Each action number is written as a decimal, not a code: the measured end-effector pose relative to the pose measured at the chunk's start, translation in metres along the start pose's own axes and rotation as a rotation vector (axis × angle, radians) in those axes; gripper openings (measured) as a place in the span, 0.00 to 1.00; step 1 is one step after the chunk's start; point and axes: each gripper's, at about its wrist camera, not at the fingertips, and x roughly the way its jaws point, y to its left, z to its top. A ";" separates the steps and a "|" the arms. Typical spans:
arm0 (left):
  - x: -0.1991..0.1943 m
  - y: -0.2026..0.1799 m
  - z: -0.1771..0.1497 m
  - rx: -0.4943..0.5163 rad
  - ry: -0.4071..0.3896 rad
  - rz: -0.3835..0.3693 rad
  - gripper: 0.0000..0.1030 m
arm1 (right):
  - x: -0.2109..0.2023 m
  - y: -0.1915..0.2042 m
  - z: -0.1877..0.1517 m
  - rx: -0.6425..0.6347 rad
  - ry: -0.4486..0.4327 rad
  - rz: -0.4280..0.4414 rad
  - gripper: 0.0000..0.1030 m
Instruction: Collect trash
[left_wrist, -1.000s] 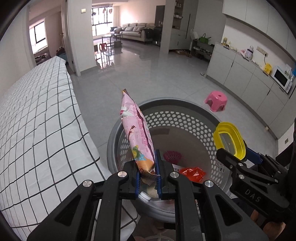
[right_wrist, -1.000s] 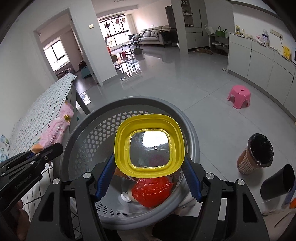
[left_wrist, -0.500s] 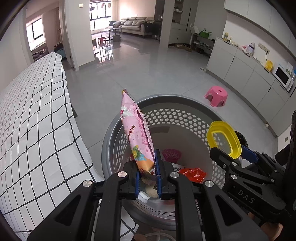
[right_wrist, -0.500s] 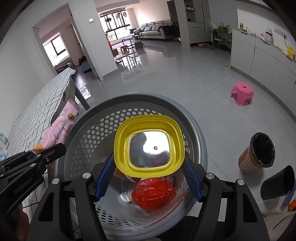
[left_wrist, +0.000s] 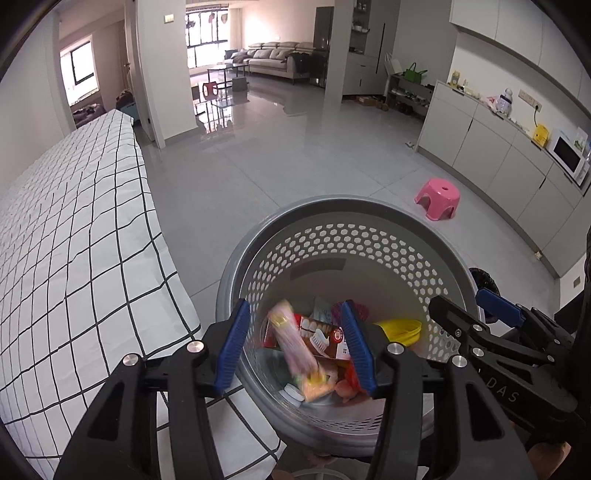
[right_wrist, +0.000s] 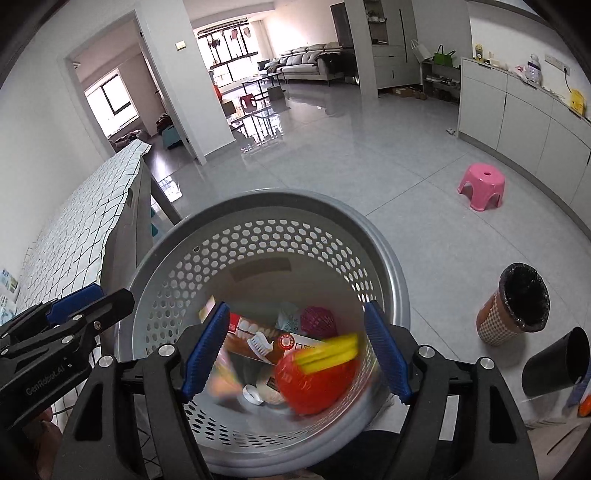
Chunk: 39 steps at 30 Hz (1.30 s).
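Note:
A grey perforated basket sits right below both grippers. My left gripper hangs over it, jaws opening. A pink snack packet, blurred, falls free between the pads into the basket. My right gripper is beside it over the same basket, jaws also opening. Its yellow-rimmed lid drops loose, blurred, onto a red bag. A toothpaste box and other scraps lie at the bottom. Each gripper shows at the edge of the other's view: right gripper, left gripper.
A table with a black-checked white cloth runs along the left, touching the basket. On the grey tiled floor stand a pink stool, a brown bin with a black liner and a black cylinder. White cabinets line the right wall.
Both grippers have spread their jaws. The pink packet has left the left pads and the yellow lid the right pads; both are now down inside the basket.

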 end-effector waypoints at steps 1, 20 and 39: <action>-0.001 0.000 0.000 0.000 -0.002 0.000 0.51 | -0.001 0.000 0.000 0.002 0.000 0.000 0.70; -0.009 0.000 -0.001 -0.009 -0.032 0.034 0.75 | -0.008 -0.004 -0.008 0.015 -0.004 -0.002 0.70; -0.013 0.009 -0.002 -0.043 -0.046 0.073 0.91 | -0.016 -0.007 -0.008 0.016 -0.028 -0.029 0.77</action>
